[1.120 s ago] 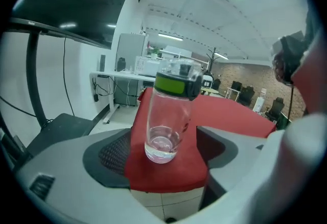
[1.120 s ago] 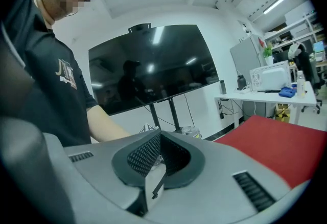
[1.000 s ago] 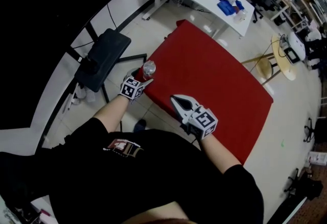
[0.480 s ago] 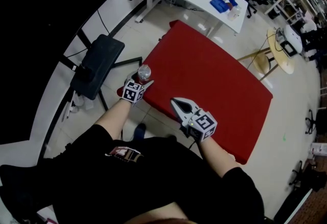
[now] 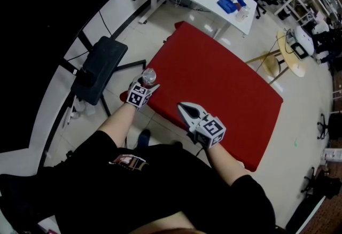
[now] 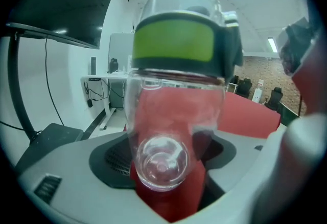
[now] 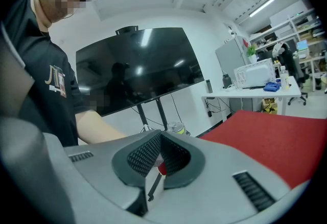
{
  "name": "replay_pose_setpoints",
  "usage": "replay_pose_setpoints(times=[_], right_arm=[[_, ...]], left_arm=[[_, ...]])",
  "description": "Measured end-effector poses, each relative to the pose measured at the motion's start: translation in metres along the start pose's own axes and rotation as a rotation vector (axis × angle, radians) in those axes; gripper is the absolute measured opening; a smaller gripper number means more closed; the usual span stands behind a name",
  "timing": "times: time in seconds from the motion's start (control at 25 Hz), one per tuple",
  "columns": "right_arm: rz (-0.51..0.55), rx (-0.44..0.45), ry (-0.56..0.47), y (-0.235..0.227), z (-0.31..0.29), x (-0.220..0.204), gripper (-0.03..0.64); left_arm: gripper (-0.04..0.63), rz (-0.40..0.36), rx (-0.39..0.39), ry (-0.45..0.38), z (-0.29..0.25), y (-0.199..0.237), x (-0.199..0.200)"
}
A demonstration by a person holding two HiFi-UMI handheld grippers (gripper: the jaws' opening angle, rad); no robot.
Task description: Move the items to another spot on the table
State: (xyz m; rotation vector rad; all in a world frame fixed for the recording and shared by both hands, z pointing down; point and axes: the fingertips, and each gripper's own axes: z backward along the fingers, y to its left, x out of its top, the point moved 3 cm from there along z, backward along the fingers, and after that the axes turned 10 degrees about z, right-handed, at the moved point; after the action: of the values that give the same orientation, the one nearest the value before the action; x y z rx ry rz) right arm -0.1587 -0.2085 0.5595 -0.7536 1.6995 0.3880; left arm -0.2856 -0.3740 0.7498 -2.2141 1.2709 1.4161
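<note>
At the near left edge of the red bench (image 5: 224,78), my left claw (image 5: 144,86) brackets a clear bottle (image 5: 149,75). Its jaws are wide and closing, one on either side of the bottle's lower body. In the left gripper view a little space shows beside the glass on both sides, so I judge the pads are not pressing yet.

The bottle lies dead ahead of that claw, right in its mouth. Its long axis runs upright, crosswise to the jaws' line of closing, so the squeeze should meet the round wall squarely. The left claw is much the nearer one. My right claw (image 5: 183,106) hangs over the bench's near edge, well apart from the bottle, its jaws drawn together with nothing between them.

The bottle is see-through and empty as far as I can tell, with a rounded base and a thick lime-green band (image 6: 173,41) under a clear domed cap. The smooth glassy wall looks slippery, so I would want a firm, centred grip before lifting. I cannot tell whether its base rests on the bench or is just off it.
</note>
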Motion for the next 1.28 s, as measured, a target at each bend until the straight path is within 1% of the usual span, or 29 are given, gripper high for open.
replay_pose_setpoints(times=[0.16,0.44,0.68,0.84,1.16,1.28], right_arm=[[0.003,-0.011,-0.015,-0.009,0.002,0.002,0.005],[0.008,-0.012,-0.034,-0.024,0.013,0.006,0.005],[0.008,-0.053,-0.039,-0.046,0.049,-0.001,0.005],[0.007,-0.097,-0.037,-0.066,0.083,-0.009,0.005],[0.015,-0.176,-0.038,-0.104,0.148,-0.027,0.005],[0.023,-0.203,-0.039,-0.12,0.173,-0.035,0.005]], left_arm=[[0.365,-0.005,-0.034,-0.026,0.012,-0.012,0.008],[0.364,-0.001,-0.048,-0.063,0.033,-0.033,0.031],[0.364,-0.028,-0.064,-0.059,0.035,-0.066,0.039],[0.364,-0.048,-0.1,-0.071,0.028,-0.105,0.052],[0.364,-0.088,-0.195,-0.088,0.0,-0.213,0.087],[0.364,-0.08,-0.23,-0.091,-0.016,-0.245,0.093]])
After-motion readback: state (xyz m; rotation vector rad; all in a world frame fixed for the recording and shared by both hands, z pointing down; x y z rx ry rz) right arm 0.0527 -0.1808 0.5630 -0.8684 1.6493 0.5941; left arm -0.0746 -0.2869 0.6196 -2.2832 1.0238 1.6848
